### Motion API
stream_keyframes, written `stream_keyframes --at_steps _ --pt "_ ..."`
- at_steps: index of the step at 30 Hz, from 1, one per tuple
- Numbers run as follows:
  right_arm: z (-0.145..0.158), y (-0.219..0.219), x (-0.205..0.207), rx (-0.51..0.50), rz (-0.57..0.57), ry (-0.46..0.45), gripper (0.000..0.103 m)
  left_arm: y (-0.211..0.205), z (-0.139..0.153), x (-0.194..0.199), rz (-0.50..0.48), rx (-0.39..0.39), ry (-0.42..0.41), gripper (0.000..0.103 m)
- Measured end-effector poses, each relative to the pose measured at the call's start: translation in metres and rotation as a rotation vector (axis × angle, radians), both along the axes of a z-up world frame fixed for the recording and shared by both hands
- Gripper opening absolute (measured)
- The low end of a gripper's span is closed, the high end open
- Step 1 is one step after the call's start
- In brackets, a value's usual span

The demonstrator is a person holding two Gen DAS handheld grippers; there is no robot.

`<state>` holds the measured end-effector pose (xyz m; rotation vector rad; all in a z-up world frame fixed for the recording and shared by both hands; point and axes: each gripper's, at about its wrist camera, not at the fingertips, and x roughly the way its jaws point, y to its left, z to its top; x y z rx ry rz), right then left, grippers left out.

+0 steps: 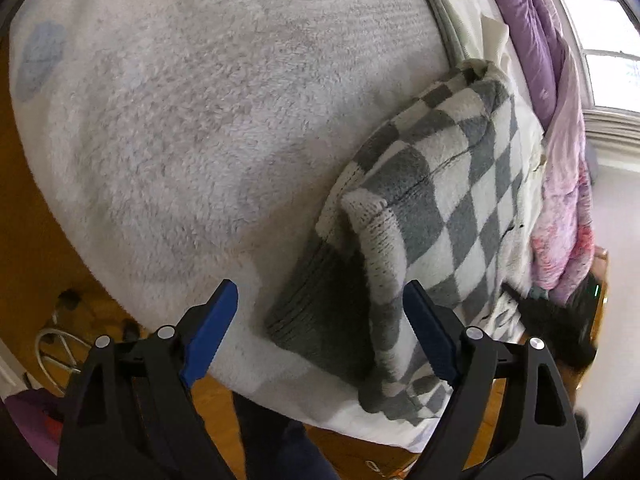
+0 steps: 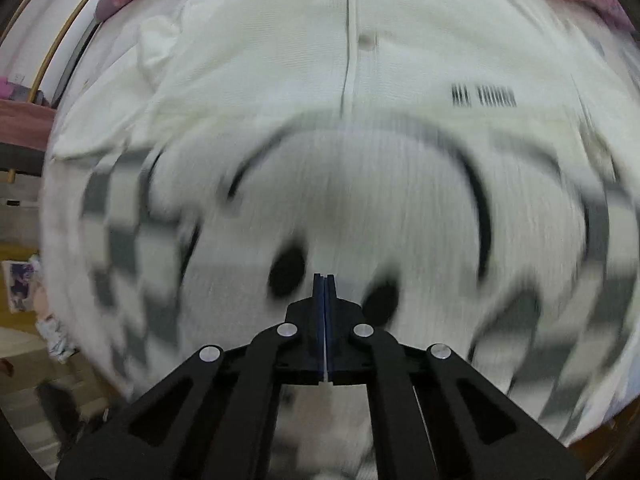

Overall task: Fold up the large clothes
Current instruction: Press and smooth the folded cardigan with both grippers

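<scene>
- Your left gripper (image 1: 320, 320) hangs released, jaws wide, above the near corner of the sweater (image 1: 420, 208), a grey-and-white checked knit lying in a folded stack on the fluffy white blanket (image 1: 180, 140) that covers the bed.
- Nothing sits between the left pads; the grey ribbed hem of the sweater lies just below and between them, untouched as far as the view shows.
- Your right gripper (image 2: 324, 280) is clenched, blue pads pressed flat together, with no cloth visibly caught at the tips.
- In the right wrist view the sweater (image 2: 132, 216) shows as blurred checks under a white piece with black curved marks; beyond it lies a cream shirt (image 2: 280, 60) with a button placket and dark lettering.
- Judged from this, one fold of the sweater looks done and you stand between grips; whether the right hand means to press the stack flat or reach for the shirt cannot be told.
- The next move calls for lowering the open left jaws onto the hem corner and taking all layers at once, so the stack does not slide apart.
- Hard to read: the lower right view is smeared, the lettering illegible, the sweater's far edge cut off by purple and pink bedding (image 1: 560, 184).
</scene>
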<state>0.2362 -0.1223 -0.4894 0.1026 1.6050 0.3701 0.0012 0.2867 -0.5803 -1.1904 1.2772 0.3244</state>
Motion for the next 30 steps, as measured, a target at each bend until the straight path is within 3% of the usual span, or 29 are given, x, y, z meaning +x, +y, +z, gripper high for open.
stream_keyframes --at_steps 3,6,9,13,18,21,24,26,29,30 --pt "-0.021 0.0 -0.033 -0.06 0.034 0.008 0.0 0.004 -0.006 -0.003 -0.009 -0.008 0.004 0.086" --pt "-0.044 -0.007 -0.035 -0.047 -0.014 0.001 0.0 0.005 -0.016 -0.004 -0.014 -0.036 0.014 0.087" --pt "-0.033 -0.007 -0.042 -0.075 -0.015 -0.04 0.0 0.003 -0.027 -0.004 0.001 -0.086 0.011 0.087" --pt "-0.023 -0.014 -0.069 -0.059 -0.039 -0.016 0.0 -0.006 -0.031 0.0 -0.02 -0.143 -0.011 0.087" --pt "-0.045 -0.021 -0.076 -0.064 -0.057 -0.041 0.0 -0.021 -0.044 0.014 -0.067 -0.178 -0.005 0.087" --pt "-0.048 -0.02 -0.069 -0.068 -0.079 -0.039 0.0 -0.028 -0.049 0.025 -0.097 -0.157 -0.002 0.086" --pt "-0.039 -0.022 -0.073 -0.015 -0.132 -0.054 0.0 -0.026 -0.05 0.028 -0.086 -0.165 0.012 0.074" --pt "-0.026 -0.032 -0.082 0.024 -0.131 -0.064 0.006 -0.022 -0.046 0.026 -0.099 -0.17 0.011 0.054" --pt "-0.004 -0.023 -0.103 0.11 -0.083 -0.119 0.007 -0.022 -0.032 0.026 -0.119 -0.181 -0.024 0.029" --pt "0.003 -0.015 -0.112 0.138 -0.044 -0.14 0.011 -0.022 -0.026 0.027 -0.117 -0.179 -0.04 0.027"
